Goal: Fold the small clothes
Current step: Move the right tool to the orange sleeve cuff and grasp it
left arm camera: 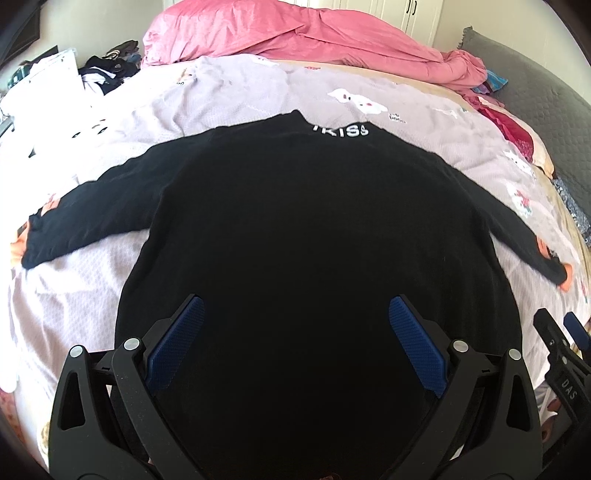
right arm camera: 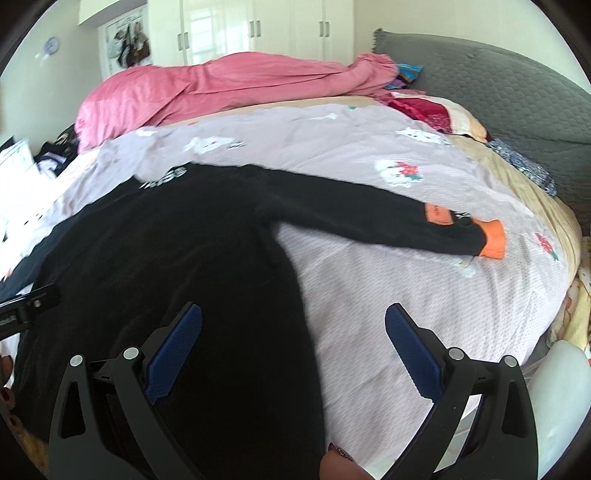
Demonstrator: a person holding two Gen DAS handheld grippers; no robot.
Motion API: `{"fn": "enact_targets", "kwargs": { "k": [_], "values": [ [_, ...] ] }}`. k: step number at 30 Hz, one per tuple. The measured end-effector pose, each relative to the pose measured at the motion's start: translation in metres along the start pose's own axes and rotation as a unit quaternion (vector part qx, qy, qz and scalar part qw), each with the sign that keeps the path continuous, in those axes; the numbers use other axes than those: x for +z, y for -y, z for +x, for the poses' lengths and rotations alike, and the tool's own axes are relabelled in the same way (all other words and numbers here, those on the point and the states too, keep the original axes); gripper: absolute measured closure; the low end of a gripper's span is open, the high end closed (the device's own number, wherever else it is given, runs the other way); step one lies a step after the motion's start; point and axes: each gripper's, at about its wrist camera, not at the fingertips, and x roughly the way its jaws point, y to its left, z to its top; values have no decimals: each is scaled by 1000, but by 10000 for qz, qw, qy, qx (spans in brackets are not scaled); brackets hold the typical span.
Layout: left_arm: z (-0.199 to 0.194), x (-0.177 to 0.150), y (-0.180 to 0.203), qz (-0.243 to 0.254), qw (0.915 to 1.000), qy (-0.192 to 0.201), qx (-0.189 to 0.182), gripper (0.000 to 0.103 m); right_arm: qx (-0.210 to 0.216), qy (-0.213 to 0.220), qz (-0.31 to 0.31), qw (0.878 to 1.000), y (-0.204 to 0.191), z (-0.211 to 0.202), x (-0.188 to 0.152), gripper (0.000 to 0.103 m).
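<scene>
A black long-sleeved top (left arm camera: pixel 303 229) with white lettering at the collar lies flat on the lilac bedspread (left arm camera: pixel 236 99), both sleeves spread out. Its right sleeve (right arm camera: pixel 369 214) ends in an orange cuff (right arm camera: pixel 493 240). My left gripper (left arm camera: pixel 295 314) hovers open over the lower body of the top, with nothing between its blue pads (left arm camera: pixel 177 343). My right gripper (right arm camera: pixel 293 321) is open too, over the top's right side edge (right arm camera: pixel 295 295), one finger above black cloth and the other above the bedspread (right arm camera: pixel 406 280). The right gripper's tips (left arm camera: pixel 561 332) also show in the left wrist view.
A crumpled pink duvet (left arm camera: pixel 288 33) lies across the far side of the bed. A grey quilted headboard cushion (right arm camera: pixel 498 85) and a small pile of coloured clothes (right arm camera: pixel 424 107) sit at the right. More clothes and papers (left arm camera: pixel 74 74) lie far left. White wardrobes (right arm camera: pixel 258 29) stand behind.
</scene>
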Motion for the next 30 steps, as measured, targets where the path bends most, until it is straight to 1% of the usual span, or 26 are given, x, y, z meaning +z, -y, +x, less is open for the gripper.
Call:
{"fn": "enact_targets", "kwargs": {
  "k": [7,11,14,21,26,30],
  "values": [
    [12,28,3,-67,9999,9,-81,9,-429,25,471,9980,38,19,20,4],
    [23,44,9,-22,9999,-22,-121,9,-684,-106,801,9944,64,37,29,4],
    [31,54,15,9,9999,-50,-142,9,-767,-180,1032,9915,80,49,33,4],
    [53,79,29,-11,9998,-118,-159,9,-1063,-476,1645,9795,128,85,43,4],
    [68,93,38,9,9997,-178,-182,9,-1074,-680,2201,9672,159,104,44,4],
    [82,101,42,51,9996,-247,-155,9,-1173,-708,2416,9607,175,119,48,4]
  ]
}}
